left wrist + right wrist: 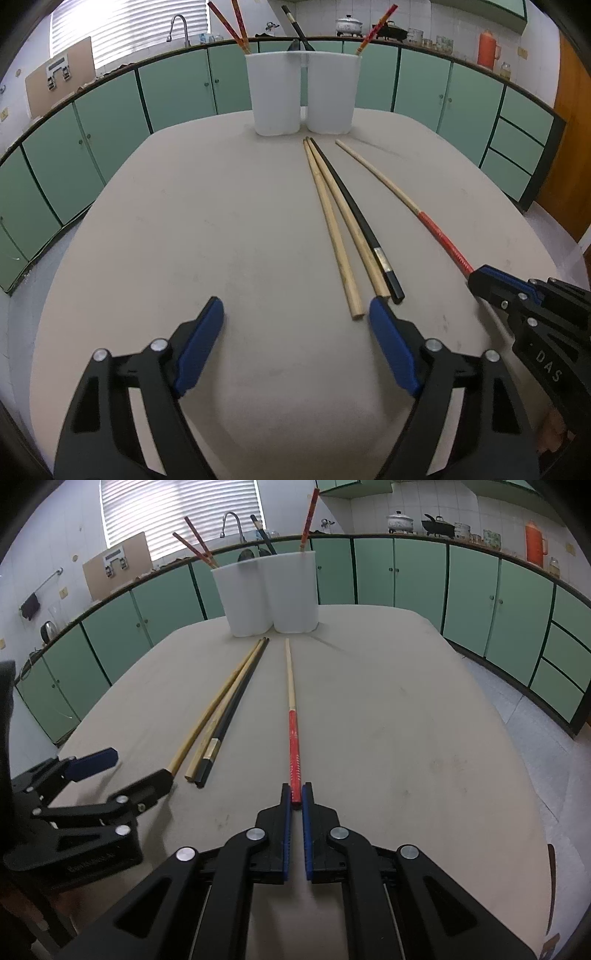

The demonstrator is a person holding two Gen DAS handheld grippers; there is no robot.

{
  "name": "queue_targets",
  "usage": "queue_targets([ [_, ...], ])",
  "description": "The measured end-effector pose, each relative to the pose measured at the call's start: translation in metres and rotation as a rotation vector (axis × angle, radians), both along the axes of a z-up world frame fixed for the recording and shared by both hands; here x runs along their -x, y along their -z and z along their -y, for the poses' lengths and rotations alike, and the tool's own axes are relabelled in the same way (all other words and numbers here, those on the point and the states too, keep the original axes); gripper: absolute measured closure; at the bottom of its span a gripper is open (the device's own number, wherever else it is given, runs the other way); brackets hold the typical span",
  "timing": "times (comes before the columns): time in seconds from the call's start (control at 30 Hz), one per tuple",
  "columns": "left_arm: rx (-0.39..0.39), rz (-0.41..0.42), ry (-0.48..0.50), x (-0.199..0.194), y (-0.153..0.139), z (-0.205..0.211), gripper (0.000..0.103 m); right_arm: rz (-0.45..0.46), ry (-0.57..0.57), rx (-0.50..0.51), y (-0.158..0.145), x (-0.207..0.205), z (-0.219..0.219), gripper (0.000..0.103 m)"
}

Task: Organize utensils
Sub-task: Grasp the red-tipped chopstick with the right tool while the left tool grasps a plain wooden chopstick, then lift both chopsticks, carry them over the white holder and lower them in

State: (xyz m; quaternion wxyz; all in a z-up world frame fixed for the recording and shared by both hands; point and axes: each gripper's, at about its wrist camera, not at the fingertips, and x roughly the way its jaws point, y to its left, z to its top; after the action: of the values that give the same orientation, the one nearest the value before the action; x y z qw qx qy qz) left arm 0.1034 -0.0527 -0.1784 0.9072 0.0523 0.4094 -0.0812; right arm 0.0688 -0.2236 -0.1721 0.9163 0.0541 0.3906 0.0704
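Observation:
Near the table's front edge, my right gripper (295,794) is shut on the red end of a red-handled chopstick (293,738), which points toward a white two-compartment holder (273,594) at the far end. The holder (303,92) has red chopsticks, a black chopstick and a dark spoon in it. Two bamboo chopsticks (332,229) and a black one (351,214) lie side by side on the table. My left gripper (295,302) stands open just above the table, with their near ends close by its right fingertip (376,310). In the left wrist view the right gripper (480,280) shows at the right.
The beige table (184,221) has rounded edges. Green cabinets run around the room behind it, with a sink tap (181,29), pots and an orange flask (487,48) on the counter. The left gripper (142,766) sits at the left of the right wrist view.

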Motion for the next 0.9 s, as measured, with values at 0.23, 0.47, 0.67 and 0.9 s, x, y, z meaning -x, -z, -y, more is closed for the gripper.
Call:
queue_targets([
  [0.23, -0.007, 0.015, 0.008, 0.000, 0.001, 0.007, 0.052, 0.001, 0.000, 0.000, 0.001, 0.001, 0.000, 0.097],
  [0.47, -0.014, 0.024, 0.032, 0.000, -0.001, 0.012, 0.096, 0.006, -0.004, 0.011, -0.002, 0.003, 0.000, 0.097],
  [0.67, 0.009, 0.038, 0.016, 0.000, -0.009, 0.006, 0.097, 0.045, -0.012, 0.041, -0.011, 0.006, -0.002, 0.097],
  [0.9, 0.015, 0.091, -0.008, 0.000, -0.019, -0.001, 0.097, 0.106, -0.015, 0.051, -0.019, 0.006, -0.003, 0.097],
])
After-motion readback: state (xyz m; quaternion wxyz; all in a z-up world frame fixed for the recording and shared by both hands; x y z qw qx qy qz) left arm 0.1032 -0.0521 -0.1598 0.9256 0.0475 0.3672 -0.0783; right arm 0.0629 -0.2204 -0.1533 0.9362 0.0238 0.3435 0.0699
